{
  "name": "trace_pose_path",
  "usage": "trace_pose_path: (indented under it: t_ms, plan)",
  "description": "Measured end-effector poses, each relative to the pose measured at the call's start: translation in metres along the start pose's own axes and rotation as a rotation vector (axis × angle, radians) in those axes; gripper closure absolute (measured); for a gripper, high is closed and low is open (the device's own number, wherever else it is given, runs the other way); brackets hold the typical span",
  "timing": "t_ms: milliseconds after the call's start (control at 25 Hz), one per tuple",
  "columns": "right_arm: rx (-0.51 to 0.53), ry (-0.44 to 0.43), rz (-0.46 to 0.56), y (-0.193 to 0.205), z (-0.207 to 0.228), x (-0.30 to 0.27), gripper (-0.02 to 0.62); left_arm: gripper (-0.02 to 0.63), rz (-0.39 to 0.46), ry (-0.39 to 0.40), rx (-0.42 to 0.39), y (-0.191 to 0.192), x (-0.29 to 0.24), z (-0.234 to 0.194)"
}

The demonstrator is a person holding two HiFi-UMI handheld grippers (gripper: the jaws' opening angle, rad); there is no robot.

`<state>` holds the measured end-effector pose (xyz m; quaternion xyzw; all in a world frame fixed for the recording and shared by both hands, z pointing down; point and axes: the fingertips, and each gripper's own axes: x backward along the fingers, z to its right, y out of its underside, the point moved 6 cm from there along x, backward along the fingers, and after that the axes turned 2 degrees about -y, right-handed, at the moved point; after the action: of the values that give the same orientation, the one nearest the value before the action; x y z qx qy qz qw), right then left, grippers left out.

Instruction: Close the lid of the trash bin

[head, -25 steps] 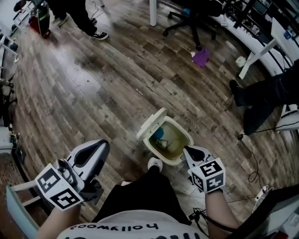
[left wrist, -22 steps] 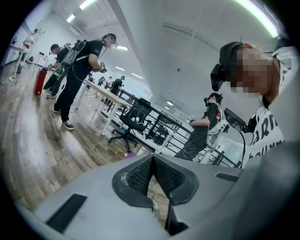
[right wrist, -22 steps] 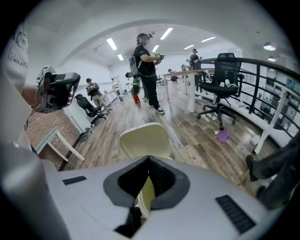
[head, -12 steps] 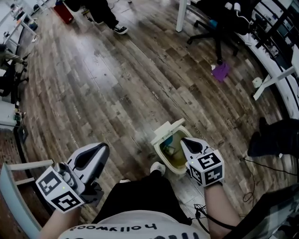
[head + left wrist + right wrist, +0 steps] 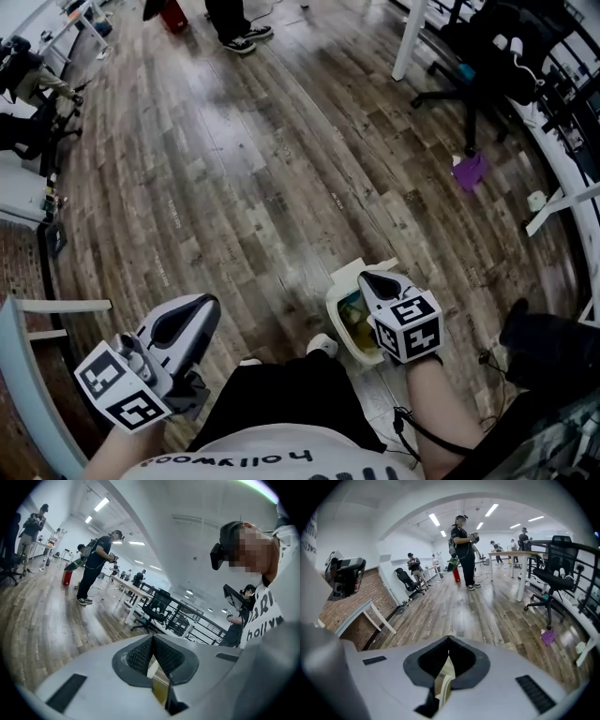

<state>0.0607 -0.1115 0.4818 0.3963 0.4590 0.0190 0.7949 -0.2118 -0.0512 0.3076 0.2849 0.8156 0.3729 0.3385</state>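
Observation:
The cream trash bin (image 5: 337, 315) stands on the wood floor just ahead of my feet, with a yellowish liner inside. Its lid (image 5: 351, 274) stands raised at the far left rim. My right gripper (image 5: 367, 277) hovers over the bin's mouth and hides much of it; its jaws are shut and its tip is close to the lid. In the right gripper view the jaws (image 5: 449, 639) meet at the tip, and a cream edge (image 5: 444, 680) shows through the gap below. My left gripper (image 5: 201, 306) is held low at the left, away from the bin, jaws shut and empty (image 5: 151, 639).
An office chair (image 5: 487, 66), a purple item (image 5: 469, 171) and a white desk leg (image 5: 410, 37) lie to the far right. A person's shoes (image 5: 242, 39) stand at the top. A white frame (image 5: 28, 319) is at the left, a dark shoe (image 5: 548, 342) at the right.
My right gripper has moved from beside the bin's near right rim to over its mouth, near the lid. The head view has swung, so the bin sits further right. The left gripper has stayed put.

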Motion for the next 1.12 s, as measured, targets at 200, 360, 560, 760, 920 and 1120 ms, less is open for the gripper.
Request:
trace_pose_path:
  t_ms: [200, 360, 560, 760, 920, 1120]
  plan:
    - [-0.052, 0.017, -0.034, 0.001, 0.005, -0.016, 0.588, 0.598, 0.006, -0.033, 0.016, 0.003, 0.010, -0.009]
    - [-0.042, 0.031, -0.044, 0.005, 0.005, -0.013, 0.588, 0.598, 0.000, -0.023, 0.021, 0.006, 0.007, -0.008]
    - [-0.082, 0.038, -0.036, 0.023, 0.006, 0.006, 0.588, 0.598, -0.017, 0.001, 0.008, 0.008, 0.001, -0.003]
    - [-0.126, 0.081, -0.085, 0.061, 0.013, 0.028, 0.588, 0.598, -0.027, 0.037, -0.011, 0.007, -0.015, 0.004]
    - [-0.169, 0.113, -0.118, 0.094, 0.017, 0.040, 0.588, 0.598, -0.057, 0.085, -0.019, 0.013, -0.034, 0.014]
    - [-0.187, 0.148, -0.176, 0.133, 0.016, 0.050, 0.588, 0.598, -0.119, 0.152, -0.040, 0.023, -0.055, 0.030]
